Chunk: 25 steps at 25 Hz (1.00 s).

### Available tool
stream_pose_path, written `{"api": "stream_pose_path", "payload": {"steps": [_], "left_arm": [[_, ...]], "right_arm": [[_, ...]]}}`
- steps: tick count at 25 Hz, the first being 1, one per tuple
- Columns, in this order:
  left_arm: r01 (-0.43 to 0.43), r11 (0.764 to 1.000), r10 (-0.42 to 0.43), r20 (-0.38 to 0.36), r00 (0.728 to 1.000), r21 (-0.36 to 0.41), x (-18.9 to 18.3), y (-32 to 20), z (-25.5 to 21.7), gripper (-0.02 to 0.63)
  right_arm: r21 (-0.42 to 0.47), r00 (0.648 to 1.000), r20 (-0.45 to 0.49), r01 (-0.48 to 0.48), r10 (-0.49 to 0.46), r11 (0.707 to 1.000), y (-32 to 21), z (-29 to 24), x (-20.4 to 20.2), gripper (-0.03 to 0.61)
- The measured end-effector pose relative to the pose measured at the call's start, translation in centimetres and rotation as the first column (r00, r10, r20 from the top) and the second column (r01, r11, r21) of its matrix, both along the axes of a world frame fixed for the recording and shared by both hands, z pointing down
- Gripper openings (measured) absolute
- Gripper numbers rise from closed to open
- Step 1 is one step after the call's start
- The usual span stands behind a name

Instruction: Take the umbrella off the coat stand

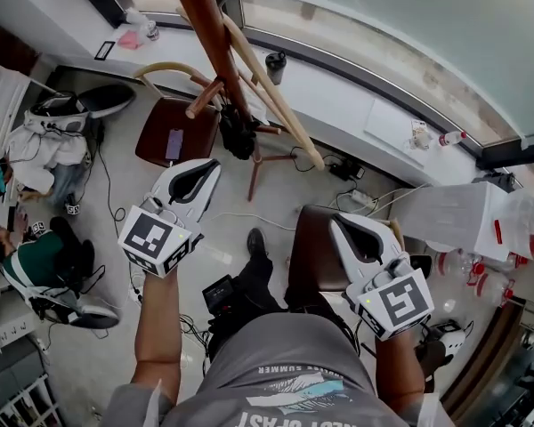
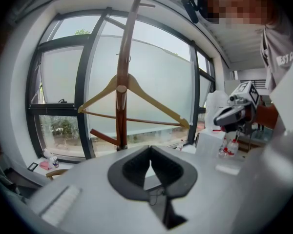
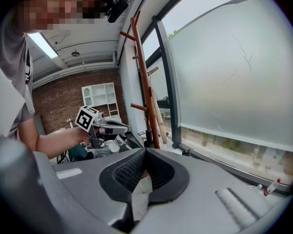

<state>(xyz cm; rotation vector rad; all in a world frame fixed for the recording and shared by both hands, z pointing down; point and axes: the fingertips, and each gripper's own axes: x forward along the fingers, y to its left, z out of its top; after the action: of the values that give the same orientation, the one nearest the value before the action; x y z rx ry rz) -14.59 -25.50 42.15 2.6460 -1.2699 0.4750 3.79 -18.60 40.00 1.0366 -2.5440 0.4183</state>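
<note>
One coat stand (image 1: 212, 38), one wooden hanger (image 1: 276, 97) on it; two brown seats by its foot, the left seat (image 1: 156, 123) and the right seat (image 1: 311, 247); two grippers before it, left gripper (image 1: 206, 165) and right gripper (image 1: 340, 227)

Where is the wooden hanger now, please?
In the left gripper view, the hanger hangs on the coat stand, a little left of the picture's centre, with the window right behind it.

I'm in an office-like workroom: big frosted windows (image 3: 224, 72), a brick wall (image 3: 53, 106), white shelves (image 3: 101, 99), a seated person (image 1: 36, 261), cables (image 1: 104, 189) across the floor (image 1: 98, 354).
</note>
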Motion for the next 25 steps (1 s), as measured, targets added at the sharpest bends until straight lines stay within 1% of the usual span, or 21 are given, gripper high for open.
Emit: {"api": "stream_pose_path", "payload": {"steps": [7,13,23,25], "left_arm": [[0.02,1.0,-0.019,0.016,1.0,-0.019,-1.1,-2.1,1.8,0.015],[0.035,0.999,-0.035,0.003,0.999,-0.037,-1.7,-3.9,3.6,0.031],[0.045,0.997,-0.045,0.007,0.999,-0.057,-1.0,-7.0,6.7,0.082],[0.055,0.997,-0.054,0.007,0.998,-0.056,-0.9,-7.7,7.1,0.103]], "right_arm": [[-0.029,1.0,-0.011,-0.014,0.014,0.999,-0.5,1.3,-0.1,0.002],[-0.048,1.0,-0.02,-0.022,0.021,0.999,-0.7,2.3,-0.5,0.002],[-0.09,0.998,-0.039,-0.056,0.053,0.994,-0.8,4.4,0.0,0.002],[-0.098,0.998,-0.042,-0.061,0.057,0.993,-0.9,4.7,0.1,0.002]]}}
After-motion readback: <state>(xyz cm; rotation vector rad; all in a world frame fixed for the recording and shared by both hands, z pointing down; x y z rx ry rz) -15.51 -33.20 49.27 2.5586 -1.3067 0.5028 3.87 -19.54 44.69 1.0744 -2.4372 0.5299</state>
